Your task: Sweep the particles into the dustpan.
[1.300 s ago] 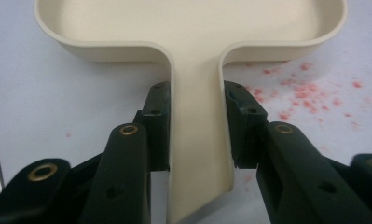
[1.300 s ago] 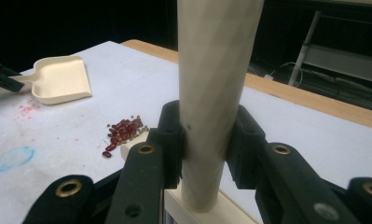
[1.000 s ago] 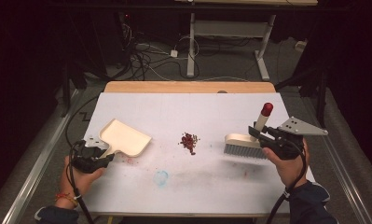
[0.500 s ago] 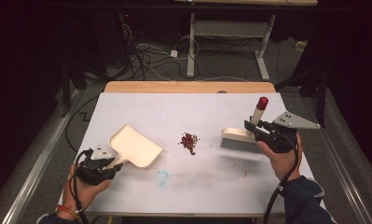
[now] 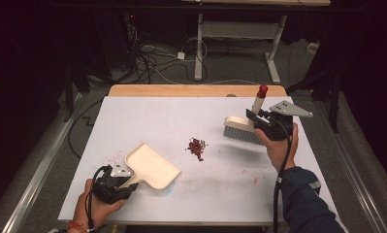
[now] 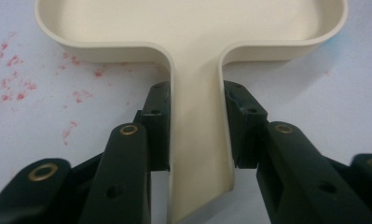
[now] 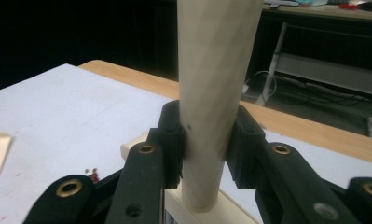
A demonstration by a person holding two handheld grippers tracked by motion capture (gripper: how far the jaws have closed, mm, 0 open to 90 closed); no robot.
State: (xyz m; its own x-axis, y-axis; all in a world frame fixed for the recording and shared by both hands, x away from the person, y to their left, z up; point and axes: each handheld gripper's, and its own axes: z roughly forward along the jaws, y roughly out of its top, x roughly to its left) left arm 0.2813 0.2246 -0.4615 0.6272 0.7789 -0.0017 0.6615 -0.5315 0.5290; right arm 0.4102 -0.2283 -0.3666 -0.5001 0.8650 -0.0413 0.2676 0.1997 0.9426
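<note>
**Cream dustpan and brush held at either side of a crumb pile**

Cream plastic dustpan [image 5: 152, 166] lies flat on the white counter [image 5: 147, 119] at near left, its open mouth pointing right and far toward the middle. The left gripper [image 5: 114, 183] holds it from the near side; in the left gripper view the jaws pinch the pan's flat handle [image 6: 197, 154] from both sides. Faint red stains [image 6: 13, 77] mark the counter left of the pan. A small pile of dark red crumbs [image 5: 197, 146] sits at centre, apart from both tools. At far right, the right gripper [image 5: 265, 120] has its jaws clamped on the brush's pale, red-tipped handle [image 7: 210, 93], which stands nearly upright. The brush [image 5: 240, 129] has grey bristles pointing down, right of the pile.
</note>
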